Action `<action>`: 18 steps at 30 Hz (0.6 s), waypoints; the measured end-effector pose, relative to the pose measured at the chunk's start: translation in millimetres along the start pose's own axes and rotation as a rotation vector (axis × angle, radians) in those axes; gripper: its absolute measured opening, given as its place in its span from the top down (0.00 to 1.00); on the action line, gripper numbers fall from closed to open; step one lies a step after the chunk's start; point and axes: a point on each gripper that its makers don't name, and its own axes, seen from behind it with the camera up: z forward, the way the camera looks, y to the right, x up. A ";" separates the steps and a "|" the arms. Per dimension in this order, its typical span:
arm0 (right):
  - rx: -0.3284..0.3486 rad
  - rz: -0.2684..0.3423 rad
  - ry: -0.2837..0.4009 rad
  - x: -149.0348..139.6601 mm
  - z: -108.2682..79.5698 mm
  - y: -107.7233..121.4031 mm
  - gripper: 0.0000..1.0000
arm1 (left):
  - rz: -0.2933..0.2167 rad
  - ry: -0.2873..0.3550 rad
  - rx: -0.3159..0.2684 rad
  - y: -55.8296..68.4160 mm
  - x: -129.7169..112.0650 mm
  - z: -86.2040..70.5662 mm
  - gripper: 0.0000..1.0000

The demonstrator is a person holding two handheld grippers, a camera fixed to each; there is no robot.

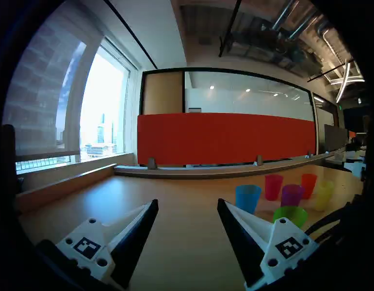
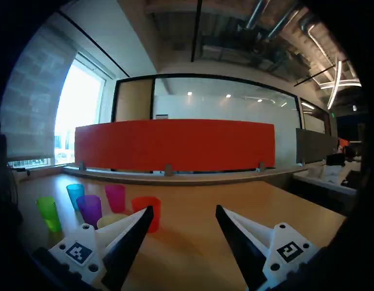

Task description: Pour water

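Observation:
Several coloured plastic cups stand in a cluster on the wooden table (image 1: 187,194). In the left gripper view they sit to the right: a blue cup (image 1: 247,198), a pink cup (image 1: 273,186), a purple cup (image 1: 291,195), a red cup (image 1: 308,185), a yellow cup (image 1: 324,194) and a green cup (image 1: 290,214). My left gripper (image 1: 187,202) is open over bare table, left of the blue cup. In the right gripper view the cups lie to the left: green (image 2: 48,213), blue (image 2: 75,195), purple (image 2: 89,209), pink (image 2: 116,197), red (image 2: 147,211). My right gripper (image 2: 184,207) is open and holds nothing.
A red partition panel (image 1: 225,138) runs along the table's far edge, also seen as the red panel (image 2: 174,144) in the right gripper view. A large window (image 1: 102,111) and a sill lie to the left. More desks (image 2: 327,177) stand at the far right.

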 end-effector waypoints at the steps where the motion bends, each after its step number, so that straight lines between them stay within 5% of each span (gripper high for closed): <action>1: 0.000 0.000 0.000 0.1 0.0 -0.1 0.00 | 0.000 0.000 0.000 -0.1 0.3 -0.1 0.10; 18: 0.000 0.000 0.000 0.5 0.4 -0.2 0.01 | -0.003 -0.002 0.000 -0.6 1.9 -0.8 0.10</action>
